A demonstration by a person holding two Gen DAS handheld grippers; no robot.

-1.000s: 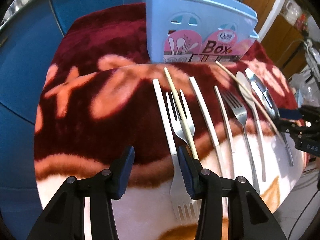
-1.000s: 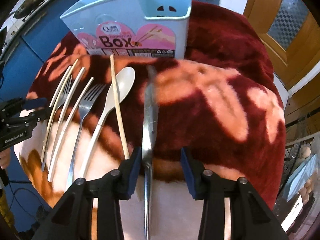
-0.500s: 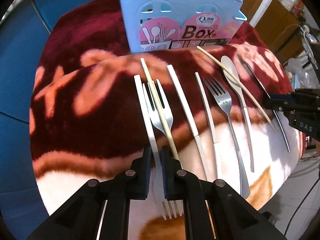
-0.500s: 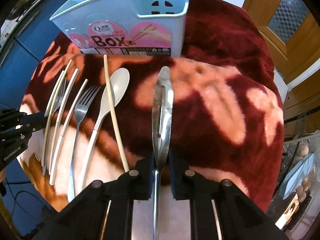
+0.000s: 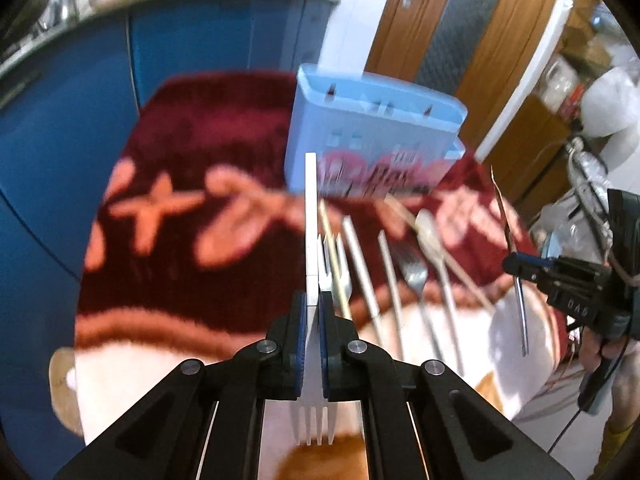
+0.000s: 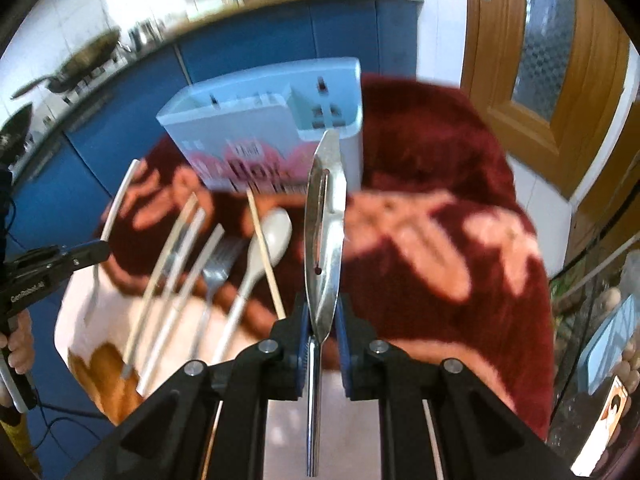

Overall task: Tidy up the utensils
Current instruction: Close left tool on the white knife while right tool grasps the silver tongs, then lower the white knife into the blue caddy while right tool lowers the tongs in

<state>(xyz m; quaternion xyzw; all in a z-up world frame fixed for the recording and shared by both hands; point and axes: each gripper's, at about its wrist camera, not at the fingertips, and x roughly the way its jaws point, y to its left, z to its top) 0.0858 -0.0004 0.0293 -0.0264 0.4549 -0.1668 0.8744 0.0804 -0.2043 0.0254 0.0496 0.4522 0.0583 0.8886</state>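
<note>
The left gripper (image 5: 313,316) is clamped on a white-handled fork (image 5: 311,240), which is raised clear of the dark red and peach patterned blanket (image 5: 192,264), handle forward and tines toward the camera. To its right, a wooden chopstick (image 5: 334,256), further pale-handled utensils, a steel fork (image 5: 416,276) and a cream spoon (image 5: 434,240) are laid in a row on the blanket. A light blue plastic utensil box (image 5: 360,136) is positioned upright behind the row. At the right, a pair of steel tongs (image 6: 326,220) is held in the right gripper (image 6: 322,324) above the blanket, tip toward the box. The tong arms appear pressed together with nothing pinched, though blur limits certainty.
</note>
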